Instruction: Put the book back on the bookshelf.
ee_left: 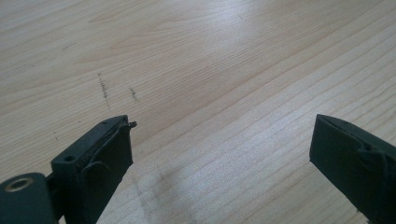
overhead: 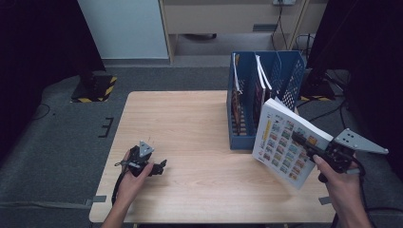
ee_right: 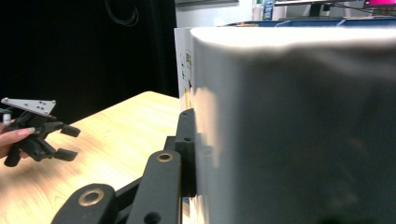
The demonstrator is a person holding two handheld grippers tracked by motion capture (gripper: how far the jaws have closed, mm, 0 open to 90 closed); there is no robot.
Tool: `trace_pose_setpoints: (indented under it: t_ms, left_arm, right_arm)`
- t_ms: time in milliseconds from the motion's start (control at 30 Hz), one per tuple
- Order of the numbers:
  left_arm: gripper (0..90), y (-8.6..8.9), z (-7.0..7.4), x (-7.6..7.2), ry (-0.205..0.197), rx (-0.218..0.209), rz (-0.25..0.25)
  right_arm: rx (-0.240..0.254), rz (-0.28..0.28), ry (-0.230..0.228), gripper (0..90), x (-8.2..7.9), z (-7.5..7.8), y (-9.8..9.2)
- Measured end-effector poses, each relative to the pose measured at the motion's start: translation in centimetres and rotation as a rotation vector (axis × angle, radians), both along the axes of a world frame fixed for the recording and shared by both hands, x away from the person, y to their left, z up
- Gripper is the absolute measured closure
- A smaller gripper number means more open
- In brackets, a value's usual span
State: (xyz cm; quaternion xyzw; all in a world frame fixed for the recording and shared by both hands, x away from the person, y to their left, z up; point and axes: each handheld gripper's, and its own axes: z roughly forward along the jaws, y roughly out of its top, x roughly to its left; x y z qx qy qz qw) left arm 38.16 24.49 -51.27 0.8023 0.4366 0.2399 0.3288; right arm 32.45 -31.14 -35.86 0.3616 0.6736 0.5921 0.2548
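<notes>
A thick white book (overhead: 284,141) with rows of small coloured pictures on its cover hangs tilted above the table's right side, just in front of the blue file rack (overhead: 285,64). My right gripper (overhead: 304,144) is shut on the book's lower right edge. In the right gripper view one black finger (ee_right: 187,140) presses against the book's cover (ee_right: 289,116), and the other finger is hidden behind the book. My left gripper (overhead: 159,167) rests low over the wooden table (overhead: 190,118) near its front left, jaws open with nothing between them (ee_left: 223,125).
The blue rack has several upright slots, with thin books (overhead: 236,102) standing in the left ones. Grey carpet surrounds the table. A dark stand with a yellow-and-black striped base (overhead: 95,88) is at the far left. The left gripper (ee_right: 65,142) sits far from the book.
</notes>
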Motion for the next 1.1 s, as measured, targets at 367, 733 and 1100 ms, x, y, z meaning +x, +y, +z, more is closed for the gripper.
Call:
trace_pose_setpoints:
  t_ms: [367, 733, 1100]
  left_arm:
    - [4.9, 0.0, 0.0, 0.0, 0.003, 0.004, -0.003]
    - [5.0, 0.0, 0.0, 0.0, 0.001, 0.002, -0.002]
    - [5.0, -0.1, 0.0, 0.0, 0.006, 0.009, -0.004]
  right_arm:
    - [-0.010, -0.036, 0.002, 73.6, -0.3, 0.0, -1.2]
    - [0.017, -0.053, -0.015, 73.7, -1.6, 2.6, -1.5]
    - [0.036, -0.106, -0.011, 73.7, -1.7, 5.3, -1.9]
